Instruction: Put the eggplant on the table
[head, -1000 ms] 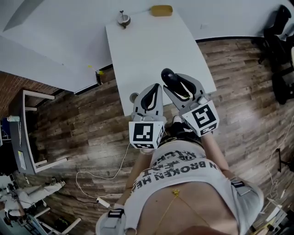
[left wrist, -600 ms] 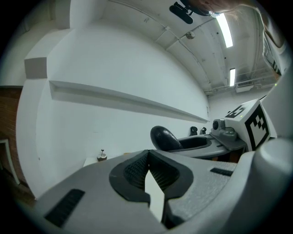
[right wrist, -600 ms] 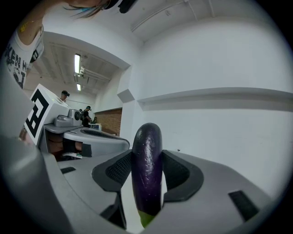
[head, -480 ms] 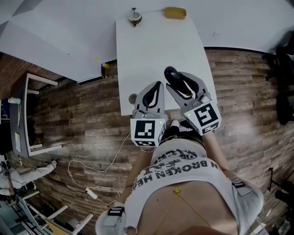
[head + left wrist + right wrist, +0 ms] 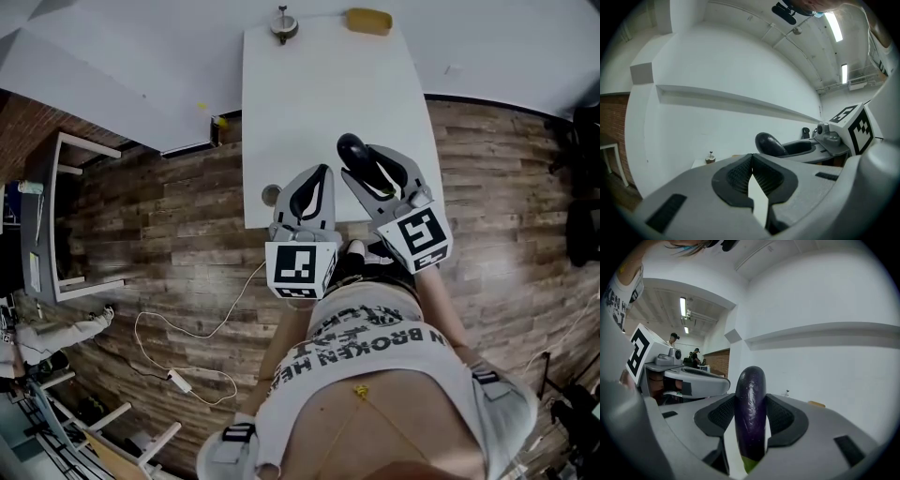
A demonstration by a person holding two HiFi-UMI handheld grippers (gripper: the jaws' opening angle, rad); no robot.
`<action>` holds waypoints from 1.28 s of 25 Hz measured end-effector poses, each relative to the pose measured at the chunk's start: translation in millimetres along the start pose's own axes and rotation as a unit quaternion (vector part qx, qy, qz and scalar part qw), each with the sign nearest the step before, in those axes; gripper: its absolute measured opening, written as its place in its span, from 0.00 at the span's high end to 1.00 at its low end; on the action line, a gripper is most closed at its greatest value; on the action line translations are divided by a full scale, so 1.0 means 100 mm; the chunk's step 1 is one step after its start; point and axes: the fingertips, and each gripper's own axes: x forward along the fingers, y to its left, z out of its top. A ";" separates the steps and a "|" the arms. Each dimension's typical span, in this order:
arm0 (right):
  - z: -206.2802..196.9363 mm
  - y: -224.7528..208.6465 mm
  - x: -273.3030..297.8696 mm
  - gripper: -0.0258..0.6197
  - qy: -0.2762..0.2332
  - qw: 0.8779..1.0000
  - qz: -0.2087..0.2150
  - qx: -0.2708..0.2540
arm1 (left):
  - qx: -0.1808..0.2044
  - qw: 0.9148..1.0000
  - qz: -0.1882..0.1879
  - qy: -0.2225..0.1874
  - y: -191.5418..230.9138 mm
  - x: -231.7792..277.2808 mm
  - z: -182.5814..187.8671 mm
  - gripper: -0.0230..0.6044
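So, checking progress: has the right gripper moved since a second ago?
Yes: the right gripper, holding the eggplant, has gone slightly farther over the table from its near edge.

Bright, even indoor light from ceiling strip lamps; sharp frames, strong fisheye bending, dark corners.

A small round object with an upright stem and a flat yellow item are being carried at the far end of the worktop, apart from each other. The wooden plank floor is being crossed by a looping white cable. A dark stand with white legs is being kept at the left, near a brick wall.
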 end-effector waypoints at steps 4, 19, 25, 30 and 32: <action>0.01 0.01 0.08 0.64 0.001 1.000 0.001 -0.010 | 0.001 1.000 -0.001 0.006 0.11 0.02 -0.04 0.95; 0.18 -0.15 0.61 0.64 0.023 0.997 -0.063 -0.030 | -0.007 0.997 -0.077 -0.001 0.61 0.41 0.06 0.95; 0.15 -0.16 0.79 0.64 0.040 0.995 -0.085 -0.030 | -0.008 0.995 -0.100 0.002 0.78 0.47 0.03 0.95; 0.14 -0.11 0.98 0.64 0.045 0.995 -0.084 -0.032 | -0.003 0.995 -0.100 0.001 0.97 0.47 0.02 0.95; 0.13 -0.07 1.09 0.64 0.050 0.995 -0.083 -0.034 | -0.005 0.995 -0.102 0.007 1.07 0.46 -0.03 0.95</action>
